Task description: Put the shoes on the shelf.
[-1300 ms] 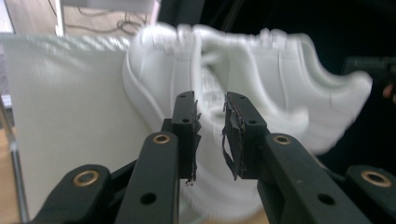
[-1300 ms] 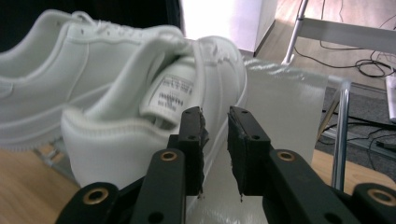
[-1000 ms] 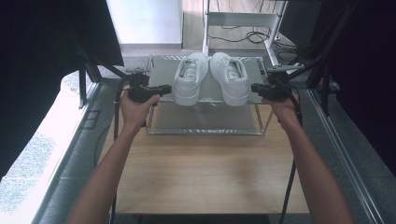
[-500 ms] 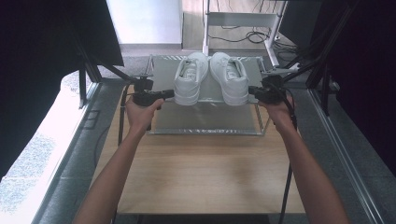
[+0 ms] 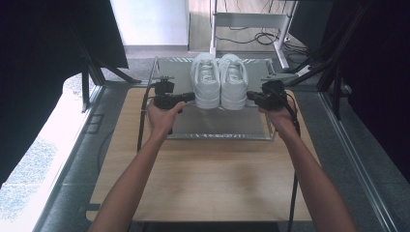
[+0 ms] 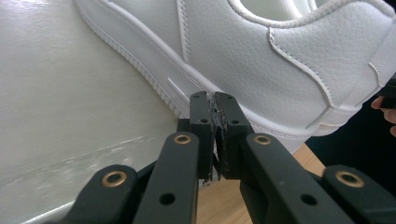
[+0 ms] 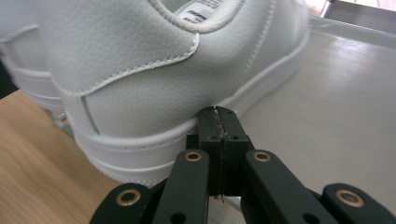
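Two white sneakers stand side by side, toes away from me, on a metal rack (image 5: 217,126). My left gripper (image 5: 192,96) is shut with nothing between its jaws, and its tips (image 6: 212,96) meet the outer sole edge of the left sneaker (image 5: 205,81) (image 6: 280,56). From the other side, my right gripper (image 5: 249,95) is shut and empty as well. Its tips (image 7: 217,111) rest against the sole of the right sneaker (image 5: 234,81) (image 7: 140,70) near the heel. Both heels reach the rack's near edge.
The rack sits at the far end of a wooden table (image 5: 212,179). Black frame posts (image 5: 87,82) stand to the left and right. A white desk leg and cables (image 5: 256,36) lie beyond the rack on the floor.
Both hands have moved inward toward the sneakers, the left to the right and the right to the left. Their tips now lie at the shoes' soles.
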The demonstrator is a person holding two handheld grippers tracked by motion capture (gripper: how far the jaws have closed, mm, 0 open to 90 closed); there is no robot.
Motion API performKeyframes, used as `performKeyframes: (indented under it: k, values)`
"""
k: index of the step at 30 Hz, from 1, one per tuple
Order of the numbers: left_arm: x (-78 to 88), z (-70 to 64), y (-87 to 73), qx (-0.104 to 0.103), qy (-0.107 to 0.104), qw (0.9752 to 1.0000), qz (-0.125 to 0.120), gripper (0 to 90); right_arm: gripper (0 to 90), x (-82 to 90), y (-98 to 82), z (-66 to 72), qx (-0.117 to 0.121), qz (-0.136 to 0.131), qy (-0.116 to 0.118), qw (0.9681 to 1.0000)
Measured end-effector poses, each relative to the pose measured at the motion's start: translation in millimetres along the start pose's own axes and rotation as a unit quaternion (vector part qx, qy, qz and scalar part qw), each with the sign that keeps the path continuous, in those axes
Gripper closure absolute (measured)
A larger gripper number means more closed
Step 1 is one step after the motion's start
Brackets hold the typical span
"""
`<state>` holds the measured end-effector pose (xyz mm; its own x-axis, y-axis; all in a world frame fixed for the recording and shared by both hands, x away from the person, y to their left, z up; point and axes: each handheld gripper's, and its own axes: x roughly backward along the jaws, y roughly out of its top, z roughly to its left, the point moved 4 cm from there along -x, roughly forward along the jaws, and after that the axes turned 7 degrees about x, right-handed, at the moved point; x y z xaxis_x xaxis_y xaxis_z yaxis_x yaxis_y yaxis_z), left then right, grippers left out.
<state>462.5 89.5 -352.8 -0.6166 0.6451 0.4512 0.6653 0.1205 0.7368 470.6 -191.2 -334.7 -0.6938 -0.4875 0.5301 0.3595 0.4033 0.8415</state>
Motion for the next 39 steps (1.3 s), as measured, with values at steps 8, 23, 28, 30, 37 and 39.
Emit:
performKeyframes:
  k: [8,23,28,30,37,39]
  values:
    - [2.0,4.6,-0.1,-0.006,0.009,0.9999,0.003,76.7,86.4,1.2,-7.3,-3.0,-0.017,-0.019,0.010,0.9996]
    - [37.7,8.5,-19.5,-0.070,0.018,0.9966,-0.040,43.6,51.6,43.3,-41.2,0.7,-0.044,-0.105,0.014,0.9934]
    - [56.3,2.8,-40.3,-0.085,-0.003,0.9950,-0.052,40.9,49.2,61.3,-61.2,11.4,-0.035,-0.121,0.022,0.9918]
    - [61.2,2.0,-51.4,-0.089,-0.010,0.9949,-0.047,40.4,48.3,65.5,-69.4,15.6,-0.030,-0.124,0.026,0.9915]
    - [72.2,-0.9,-93.2,-0.105,-0.028,0.9939,-0.021,38.6,47.2,71.2,-100.4,31.4,-0.023,-0.118,0.028,0.9923]
    - [73.6,-0.5,-108.5,-0.113,-0.025,0.9932,-0.012,38.5,47.5,72.0,-108.6,34.4,-0.029,-0.116,0.033,0.9923]
